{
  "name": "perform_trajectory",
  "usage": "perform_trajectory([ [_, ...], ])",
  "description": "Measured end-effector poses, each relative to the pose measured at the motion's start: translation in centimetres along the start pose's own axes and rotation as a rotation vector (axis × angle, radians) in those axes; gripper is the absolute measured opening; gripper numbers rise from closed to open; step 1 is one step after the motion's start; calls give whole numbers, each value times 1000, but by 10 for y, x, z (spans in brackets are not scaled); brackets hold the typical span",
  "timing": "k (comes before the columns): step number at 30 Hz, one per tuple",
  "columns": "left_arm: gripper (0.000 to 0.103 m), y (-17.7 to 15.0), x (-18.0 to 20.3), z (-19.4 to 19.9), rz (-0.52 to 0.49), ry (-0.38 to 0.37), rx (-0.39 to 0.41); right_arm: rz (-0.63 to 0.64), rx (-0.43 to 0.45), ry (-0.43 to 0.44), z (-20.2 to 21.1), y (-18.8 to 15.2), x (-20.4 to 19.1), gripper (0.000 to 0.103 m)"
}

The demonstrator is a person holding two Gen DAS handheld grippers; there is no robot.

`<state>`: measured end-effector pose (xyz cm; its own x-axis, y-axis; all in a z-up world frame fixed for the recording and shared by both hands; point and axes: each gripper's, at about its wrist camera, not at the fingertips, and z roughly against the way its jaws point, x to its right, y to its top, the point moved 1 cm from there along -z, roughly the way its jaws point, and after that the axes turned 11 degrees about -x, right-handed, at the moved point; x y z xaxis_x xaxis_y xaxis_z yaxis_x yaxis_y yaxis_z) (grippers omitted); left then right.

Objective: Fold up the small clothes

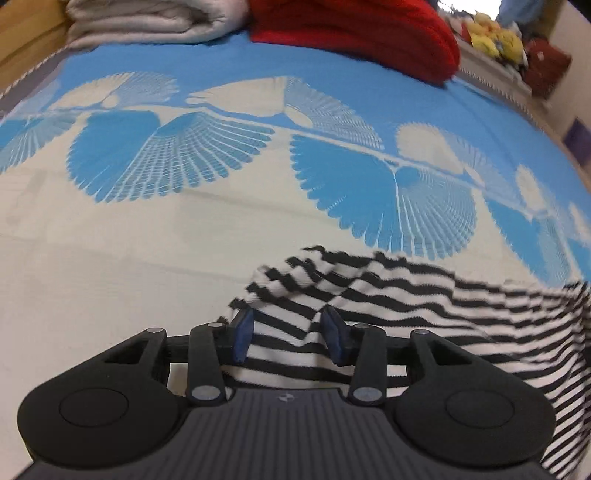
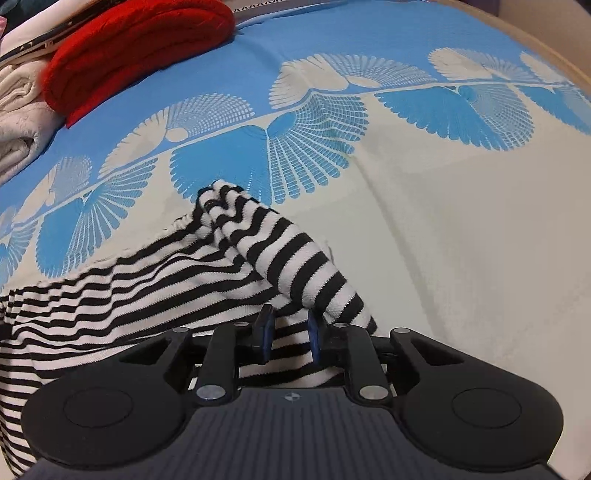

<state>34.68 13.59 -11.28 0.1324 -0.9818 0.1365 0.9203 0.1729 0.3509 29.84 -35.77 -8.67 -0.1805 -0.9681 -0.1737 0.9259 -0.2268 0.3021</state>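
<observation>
nearest, the left gripper [image 1: 288,338] has its jaws apart around a fold of the black-and-white striped knit garment [image 1: 388,295]; whether they pinch it i cannot tell. the right gripper [image 2: 290,338] looks clamped on its near edge. soft, light and floppy, it lies bunched on the blue-and-cream patterned bedspread [image 1: 147,258]; hems or corners seem best to grip. farther off, a folded red knit [image 2: 140,48].

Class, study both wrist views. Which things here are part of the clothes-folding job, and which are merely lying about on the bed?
Part of the job:
- striped garment
- left gripper, cloth between its pads
- right gripper, cloth between its pads

Lying about:
- red knit
- folded white blanket
- plush toys
- blue and cream bedspread underneath
</observation>
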Motion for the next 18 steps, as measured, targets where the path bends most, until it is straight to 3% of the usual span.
perform_trajectory([
  [4,46,-7,6,27,-62,-95,5,-14,10,18,13,-4,6,22],
  [7,46,-30,8,34,-142,-139,-96,39,-7,52,25,-13,5,25],
  [10,46,-48,5,26,-208,-177,-199,112,-63,33,30,-28,7,25],
  [12,46,-60,-1,12,-234,-113,-256,151,-130,-5,25,-38,12,25],
  [13,51,-65,-5,5,-251,-55,-271,159,-161,-33,20,-42,16,25],
  [14,56,-68,-8,6,-251,-43,-267,162,-191,-72,16,-46,21,25],
  [18,55,-74,-19,46,-188,-51,-190,153,-141,-136,28,-55,31,25],
])
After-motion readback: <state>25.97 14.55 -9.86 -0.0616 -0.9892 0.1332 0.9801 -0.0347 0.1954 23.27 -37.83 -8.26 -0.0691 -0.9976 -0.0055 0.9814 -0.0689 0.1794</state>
